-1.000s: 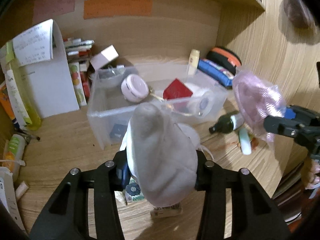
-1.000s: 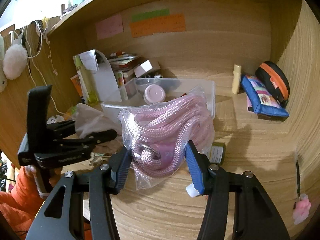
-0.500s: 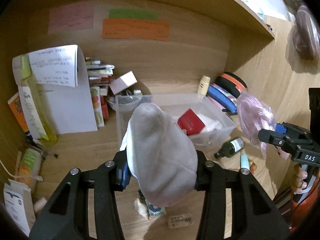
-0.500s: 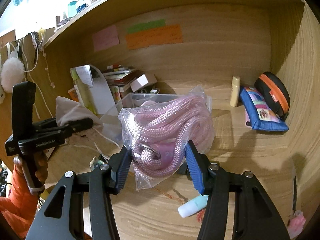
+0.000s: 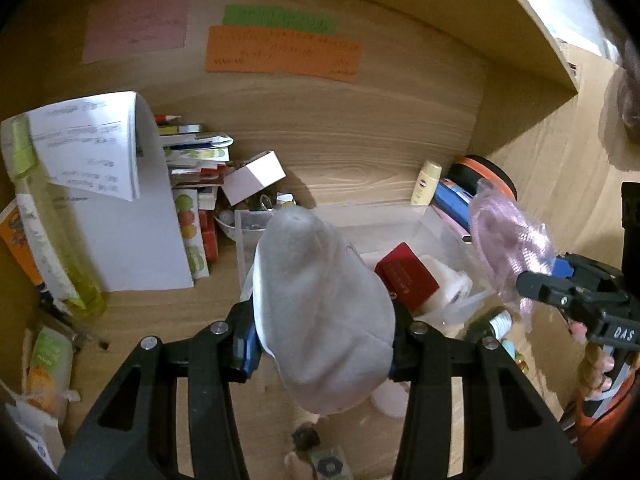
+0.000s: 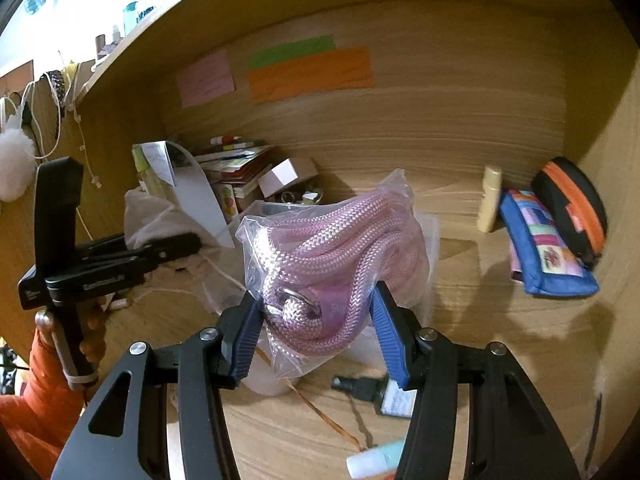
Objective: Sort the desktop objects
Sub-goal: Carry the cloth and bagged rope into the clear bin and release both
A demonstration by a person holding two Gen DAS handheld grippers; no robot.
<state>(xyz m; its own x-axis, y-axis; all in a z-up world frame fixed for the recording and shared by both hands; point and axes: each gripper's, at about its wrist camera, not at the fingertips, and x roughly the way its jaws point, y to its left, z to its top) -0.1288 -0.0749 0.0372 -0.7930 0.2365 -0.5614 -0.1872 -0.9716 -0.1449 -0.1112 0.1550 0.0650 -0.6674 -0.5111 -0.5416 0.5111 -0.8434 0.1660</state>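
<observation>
**Two soft loads held above the bench**

Seen from the left wrist, the left gripper is clamped on a grey cloth pouch, held above the bench in front of the clear bin. The pouch looks light and limp; a hold across its bulging middle should keep it from sagging out. Only this view shows the bin's contents, among them a red box.

From the right wrist, the right gripper pinches a bagged pink rope low on its coils. The plastic looks slippery, so the rope inside probably needs squeezing. Only here are the blue pouch and the small bottle on the bench plainly visible.
</observation>
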